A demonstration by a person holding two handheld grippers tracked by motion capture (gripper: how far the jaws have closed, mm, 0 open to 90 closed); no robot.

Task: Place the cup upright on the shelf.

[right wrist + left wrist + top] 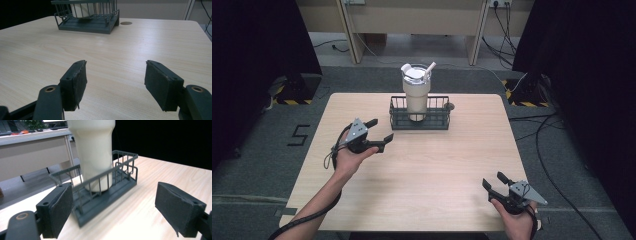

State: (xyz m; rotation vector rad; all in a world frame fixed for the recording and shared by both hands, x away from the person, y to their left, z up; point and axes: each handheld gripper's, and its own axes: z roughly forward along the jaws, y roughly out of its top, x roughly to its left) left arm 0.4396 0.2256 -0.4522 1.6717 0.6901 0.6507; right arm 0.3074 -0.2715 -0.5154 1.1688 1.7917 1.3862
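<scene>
Near the far edge of the table (362, 210), at its middle, stood a dark wire basket (398, 121) with a cream tumbler (416, 95) upright inside it, its white lid and straw on top. We held our left gripper (380, 129) over the left half of the table, just short of the basket's left end, its jaws spread wide and grasping nothing; they were apart from the basket and not touching it. Along those jaws, in the left gripper view, we saw the tumbler (93, 152) rising out of the basket (110, 187) close ahead. We kept our right gripper (495, 183) by the near right corner, well apart from the basket, jaws likewise released and empty. Beside the basket's right end we saw a small round hole (126, 23) in the tabletop.
</scene>
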